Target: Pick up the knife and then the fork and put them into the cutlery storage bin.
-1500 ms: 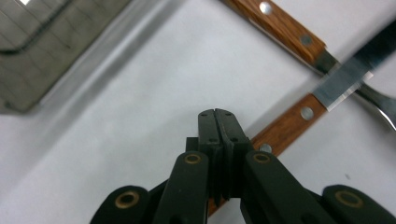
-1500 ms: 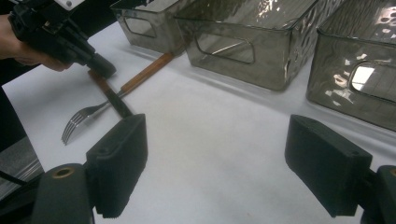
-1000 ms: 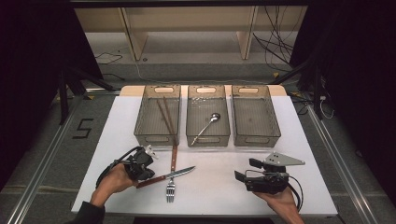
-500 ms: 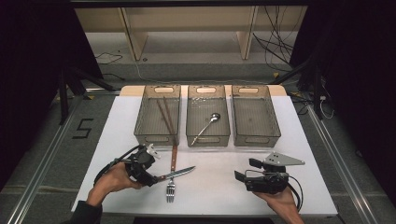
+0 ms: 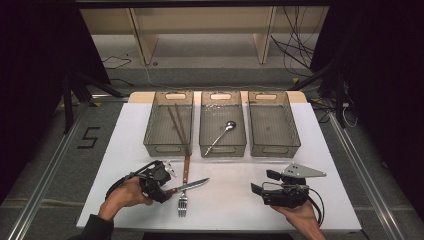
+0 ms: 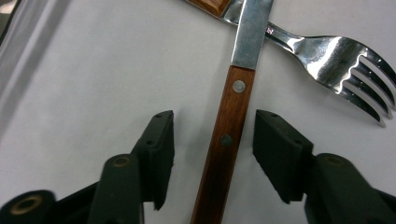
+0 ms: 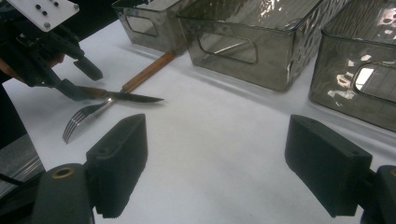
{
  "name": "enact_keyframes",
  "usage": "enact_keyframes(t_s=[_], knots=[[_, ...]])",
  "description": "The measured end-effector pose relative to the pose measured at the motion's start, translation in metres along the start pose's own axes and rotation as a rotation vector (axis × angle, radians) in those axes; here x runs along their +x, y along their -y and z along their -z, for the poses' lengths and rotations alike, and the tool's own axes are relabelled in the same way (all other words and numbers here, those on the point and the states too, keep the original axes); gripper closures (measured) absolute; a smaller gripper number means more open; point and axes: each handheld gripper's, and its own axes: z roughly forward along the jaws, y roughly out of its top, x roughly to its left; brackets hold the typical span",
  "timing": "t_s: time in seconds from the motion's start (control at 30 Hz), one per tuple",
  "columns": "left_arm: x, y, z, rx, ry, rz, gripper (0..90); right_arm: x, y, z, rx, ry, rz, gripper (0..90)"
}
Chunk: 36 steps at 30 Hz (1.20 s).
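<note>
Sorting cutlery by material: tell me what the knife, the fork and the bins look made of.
Knife: brown grained handle with metal rivets, likely wood; shiny blade, likely steel. Fork: mirror-bright metal, probably stainless steel. Bins: smoky see-through rippled walls, likely tinted plastic.

One marking is legible: the numeral "5" (image 5: 88, 138), in dark tape or paint, on the grey floor left of the white table (image 5: 125, 150). No other text or labels can be read.
</note>
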Motion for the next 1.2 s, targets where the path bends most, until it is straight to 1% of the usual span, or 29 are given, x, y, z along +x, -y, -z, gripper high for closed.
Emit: enact_keyframes(t_s=[0.03,0.2,0.23,0.37,0.5,0.7,0.77,0.87,0.9,0.97,1.0,1.03,1.07,1.17,1.2], knots=[[-0.0002,-0.0009,-0.0005,0.012,-0.001,-0.011,51.7,0.0000,0.0000,0.0000,0.000,0.000,0.000,22.1],[-0.0015,-0.0040,-0.0016,0.024,0.022,-0.027,60.0,0.0002,0.0000,-0.0003,0.003,0.000,0.000,22.1],[-0.0012,-0.0044,-0.0014,0.031,0.030,-0.035,62.0,0.0004,0.0000,-0.0004,0.004,0.000,0.001,22.1],[-0.0003,-0.0052,-0.0015,0.038,0.057,-0.039,68.0,0.0004,0.0001,-0.0007,0.005,0.000,0.003,22.1],[-0.0009,-0.0059,-0.0016,0.036,0.067,-0.051,74.1,0.0003,0.0002,-0.0006,0.005,0.000,0.002,22.1],[-0.0003,-0.0040,-0.0017,0.016,0.073,-0.048,75.5,0.0006,0.0002,-0.0006,0.004,-0.001,0.004,22.1],[0.0001,-0.0039,-0.0012,0.018,0.073,-0.054,75.7,0.0005,0.0001,-0.0005,0.005,0.000,0.003,22.1],[-0.0005,-0.0039,-0.0015,0.003,0.073,-0.043,75.8,0.0003,0.0001,-0.0004,0.004,0.000,0.003,22.2],[-0.0002,-0.0039,-0.0013,0.000,0.067,-0.044,75.9,0.0003,0.0001,-0.0003,0.004,0.000,0.003,22.1],[0.0006,-0.0041,-0.0004,-0.005,0.071,-0.044,75.9,0.0002,0.0001,-0.0002,0.004,0.000,0.003,22.1],[0.0009,-0.0041,0.0002,-0.011,0.063,-0.040,75.9,0.0003,0.0001,-0.0002,0.004,-0.001,0.003,22.1],[0.0014,-0.0041,0.0009,-0.009,0.064,-0.035,76.0,0.0004,0.0001,-0.0002,0.004,-0.001,0.003,22.1],[0.0022,-0.0038,0.0021,-0.005,0.066,-0.046,76.0,0.0005,0.0002,-0.0003,0.003,-0.001,0.003,22.2],[0.0019,-0.0030,0.0044,-0.032,0.080,-0.026,76.0,0.0005,0.0002,-0.0004,0.003,-0.001,0.002,22.1],[0.0025,-0.0032,0.0054,-0.036,0.082,-0.029,75.9,0.0004,0.0002,-0.0004,0.004,-0.001,0.002,22.2]])
